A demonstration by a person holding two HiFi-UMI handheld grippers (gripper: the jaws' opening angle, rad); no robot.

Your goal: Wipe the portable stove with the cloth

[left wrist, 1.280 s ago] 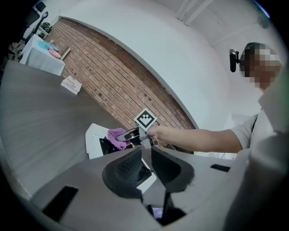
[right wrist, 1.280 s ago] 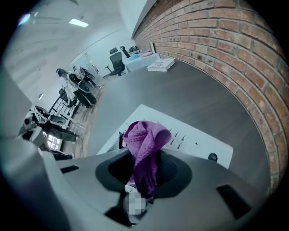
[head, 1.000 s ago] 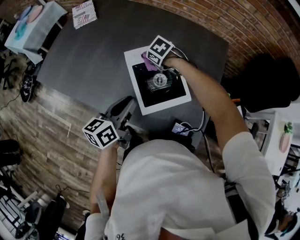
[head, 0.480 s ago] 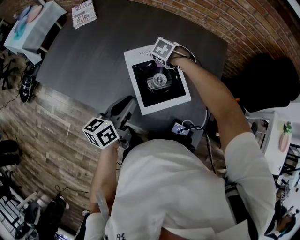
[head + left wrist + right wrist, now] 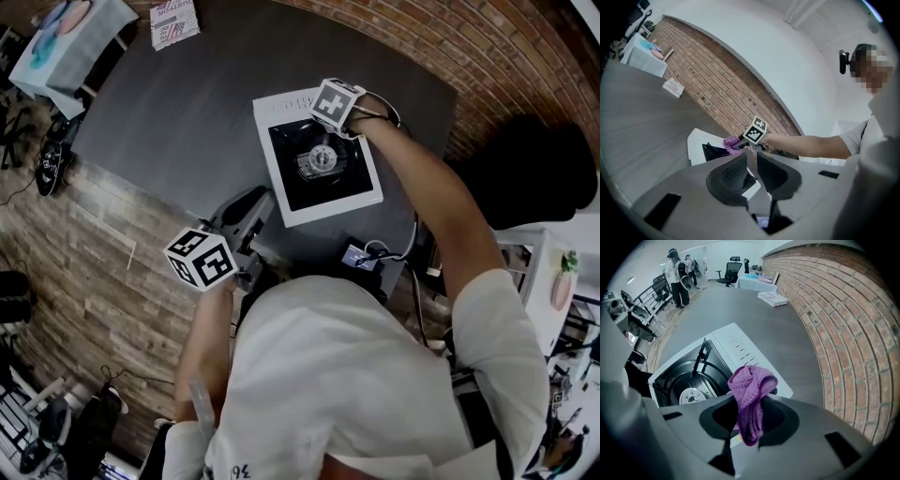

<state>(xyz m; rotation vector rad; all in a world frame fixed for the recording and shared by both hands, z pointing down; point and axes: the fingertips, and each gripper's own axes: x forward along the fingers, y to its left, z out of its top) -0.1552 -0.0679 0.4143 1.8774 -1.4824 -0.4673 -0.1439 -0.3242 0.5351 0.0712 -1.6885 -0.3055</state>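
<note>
The portable stove (image 5: 330, 208) is white with a black burner well and sits on the dark table (image 5: 178, 112). My right gripper (image 5: 749, 416) is shut on a purple cloth (image 5: 750, 392) and hangs over the stove's (image 5: 736, 345) far right edge, beside the round burner (image 5: 689, 394). In the head view the right gripper's marker cube (image 5: 337, 101) hides the cloth. My left gripper (image 5: 751, 171) is held off the near table edge, away from the stove (image 5: 696, 145), jaws a narrow gap apart with nothing between them. From there I see the cloth (image 5: 732, 142).
A brick wall (image 5: 487, 56) runs along the table's far side. A booklet (image 5: 173, 21) lies at the table's far left corner. A small screen device (image 5: 356, 255) with cables sits near the front edge. People (image 5: 675, 273) stand far off by an office chair (image 5: 733, 268).
My right gripper has slid the cloth to the right along the stove's far edge. The left gripper has stayed where it was.
</note>
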